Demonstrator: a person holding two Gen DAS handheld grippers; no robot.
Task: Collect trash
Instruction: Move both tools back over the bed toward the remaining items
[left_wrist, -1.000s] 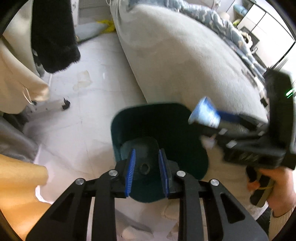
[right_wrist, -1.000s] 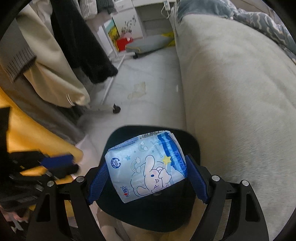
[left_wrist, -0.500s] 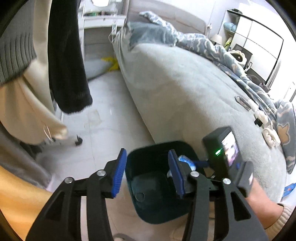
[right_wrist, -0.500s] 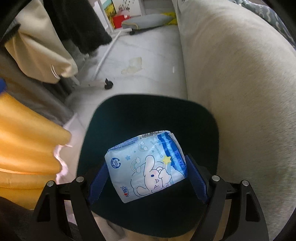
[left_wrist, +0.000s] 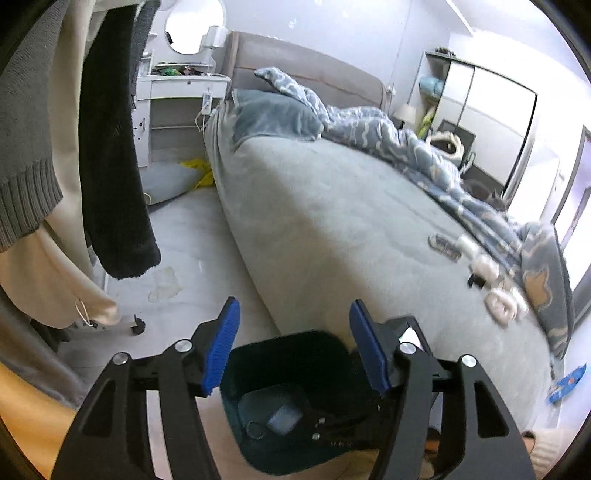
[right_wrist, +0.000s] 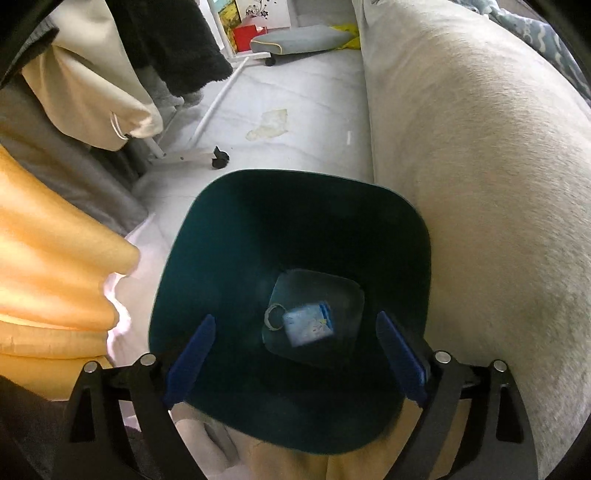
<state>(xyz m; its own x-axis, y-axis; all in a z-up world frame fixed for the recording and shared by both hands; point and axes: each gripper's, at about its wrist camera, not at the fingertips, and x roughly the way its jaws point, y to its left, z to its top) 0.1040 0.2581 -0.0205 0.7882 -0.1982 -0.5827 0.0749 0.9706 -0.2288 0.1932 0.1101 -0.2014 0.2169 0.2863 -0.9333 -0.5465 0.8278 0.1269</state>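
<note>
- Right gripper (right_wrist: 295, 358) aimed steeply down over the mouth of the dark green bin (right_wrist: 192, 236); blue pads (right_wrist: 192, 360) spread wide, having just been opening, nothing between them.
- Blue-and-white tissue pack (right_wrist: 308, 323) lying at the bottom of the bin, clear of both pads, next to a small ring-shaped item (right_wrist: 273, 316).
- Left gripper (left_wrist: 295, 349) tilted gently downward, looking across the bin's far rim toward the grey bed (left_wrist: 351, 229); fingers (left_wrist: 221, 347) parted and empty, jaws having just been opening.
- Bin standing on the pale floor (right_wrist: 295, 103) tight against the side of the bed.
- Hanging clothes (left_wrist: 110, 147) at the left of both views.
- A sleeve and part of a hand (left_wrist: 546, 448) at the lower right edge of the left view.
</note>
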